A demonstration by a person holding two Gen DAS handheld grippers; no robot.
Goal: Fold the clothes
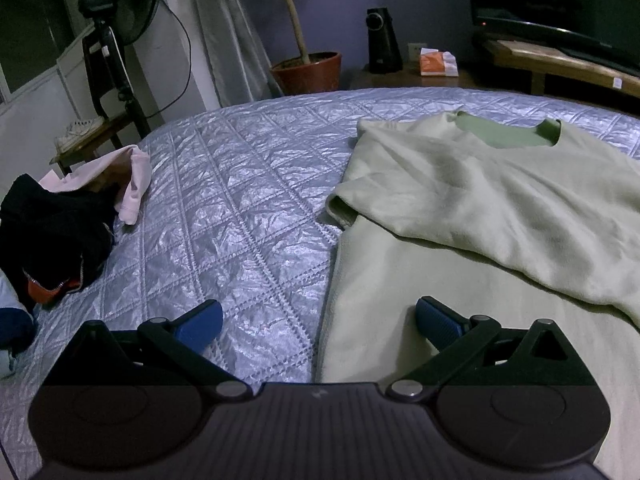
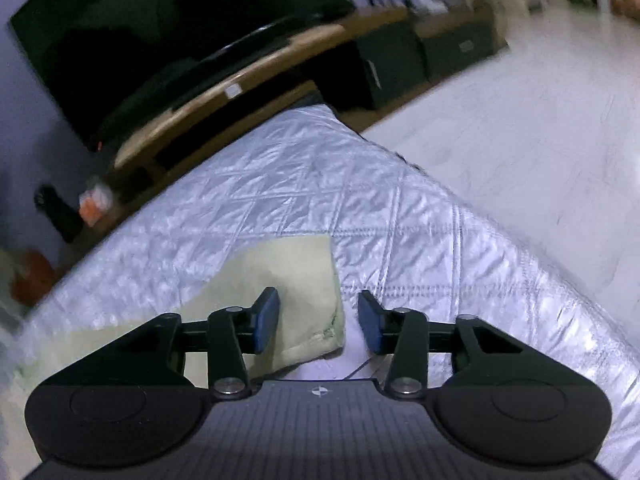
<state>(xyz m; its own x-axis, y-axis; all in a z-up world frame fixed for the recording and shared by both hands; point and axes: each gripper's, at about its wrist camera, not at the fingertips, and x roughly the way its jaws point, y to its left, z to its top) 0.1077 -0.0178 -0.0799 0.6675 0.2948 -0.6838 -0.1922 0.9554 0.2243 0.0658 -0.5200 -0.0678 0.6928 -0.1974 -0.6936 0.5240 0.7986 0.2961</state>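
The pale green sweatshirt (image 1: 480, 208) lies flat on the quilted bed (image 1: 240, 208), one sleeve already folded across. Left gripper (image 1: 318, 320) hovers wide open at its edge, empty; right gripper (image 2: 318, 320), part-open, straddles the hem corner (image 2: 316, 300), probably lining up a pinch.

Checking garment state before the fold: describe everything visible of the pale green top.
The pale green top is soft, fleece-like, with a round neckline and a darker green inside. It lies flat but wrinkled on the quilted silver bedspread, one sleeve folded across its body. In the right wrist view, a hemmed corner lies between the open jaws.

Both wrist cameras look steeply down, close over the shared quilted bed (image 1: 248, 200).
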